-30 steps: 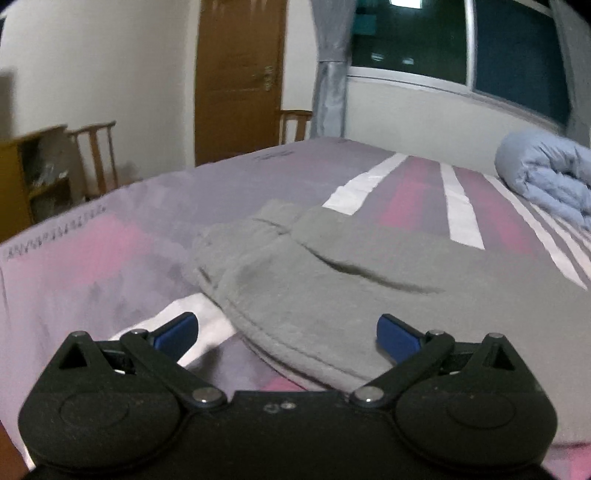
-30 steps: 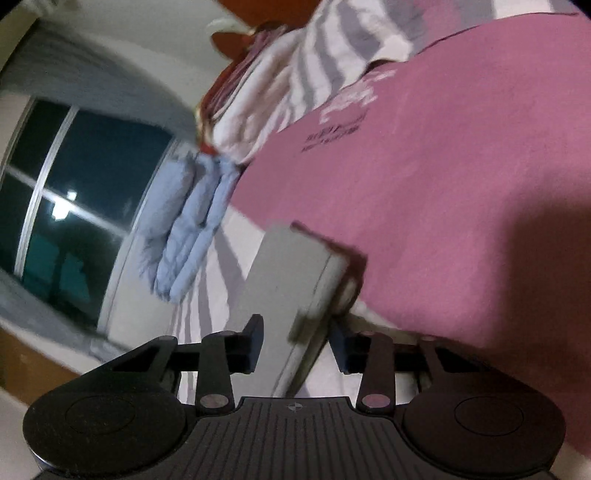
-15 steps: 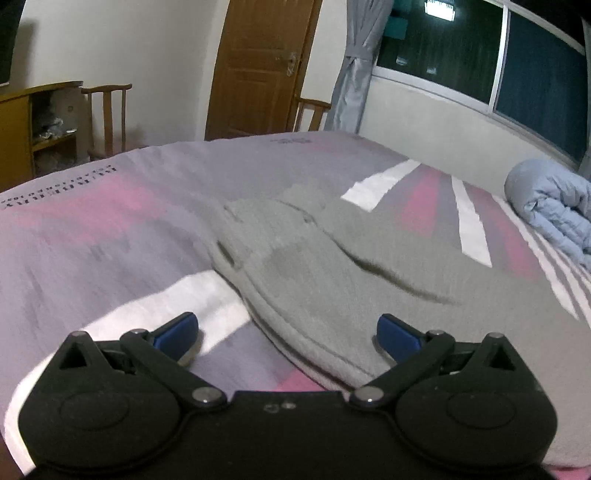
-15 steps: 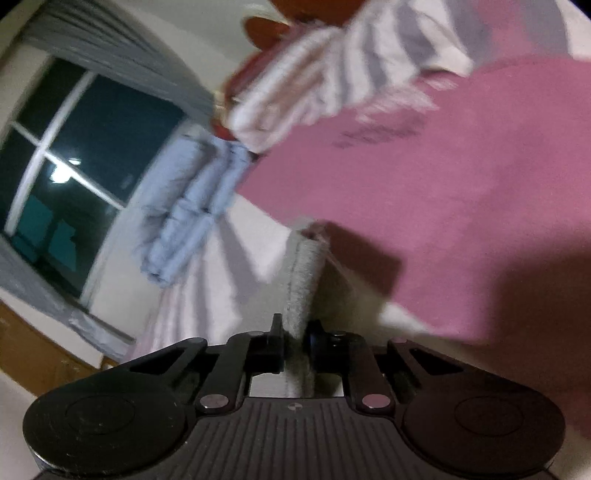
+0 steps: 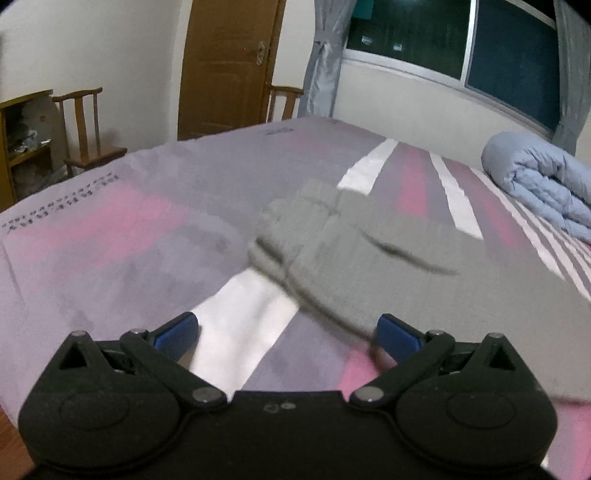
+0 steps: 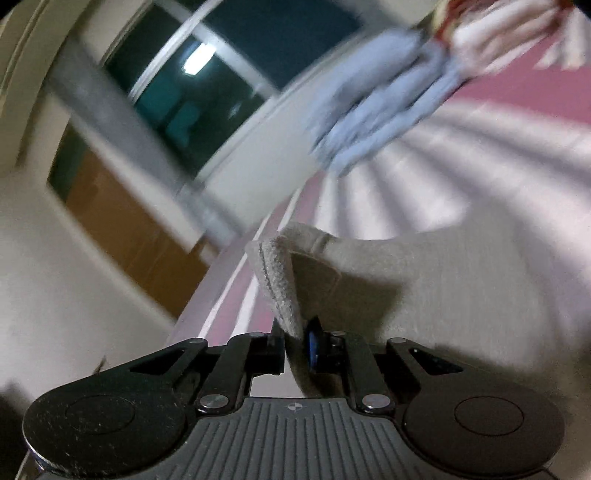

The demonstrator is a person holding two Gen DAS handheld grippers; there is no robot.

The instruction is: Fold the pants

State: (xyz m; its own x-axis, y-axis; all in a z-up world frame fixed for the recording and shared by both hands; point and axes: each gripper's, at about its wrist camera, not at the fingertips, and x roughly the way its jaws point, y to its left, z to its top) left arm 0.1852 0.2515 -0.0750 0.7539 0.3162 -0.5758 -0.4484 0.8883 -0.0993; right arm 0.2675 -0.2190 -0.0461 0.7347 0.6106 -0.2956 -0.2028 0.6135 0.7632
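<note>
Grey pants (image 5: 373, 258) lie on the striped bedspread (image 5: 122, 251), their folded end toward the far left. My left gripper (image 5: 286, 332) hovers open just before their near edge, its blue pads (image 5: 177, 330) wide apart with nothing between them. In the right wrist view my right gripper (image 6: 297, 345) is shut on a hemmed edge of the grey pants (image 6: 461, 288) and holds it lifted, the cloth trailing off to the right over the bed. The view is tilted and blurred.
A rolled pale-blue quilt (image 5: 539, 181) lies at the bed's far right, under the window (image 5: 443, 40). Wooden chairs (image 5: 88, 129) and a brown door (image 5: 229, 62) stand beyond the bed's far side. Striped pillows (image 6: 509, 33) sit past the quilt in the right wrist view.
My right gripper closed on the pants' edge, then lifted and swung it fast across the bed while rolling. My left gripper slid sideways along the pants' near edge and stayed open.
</note>
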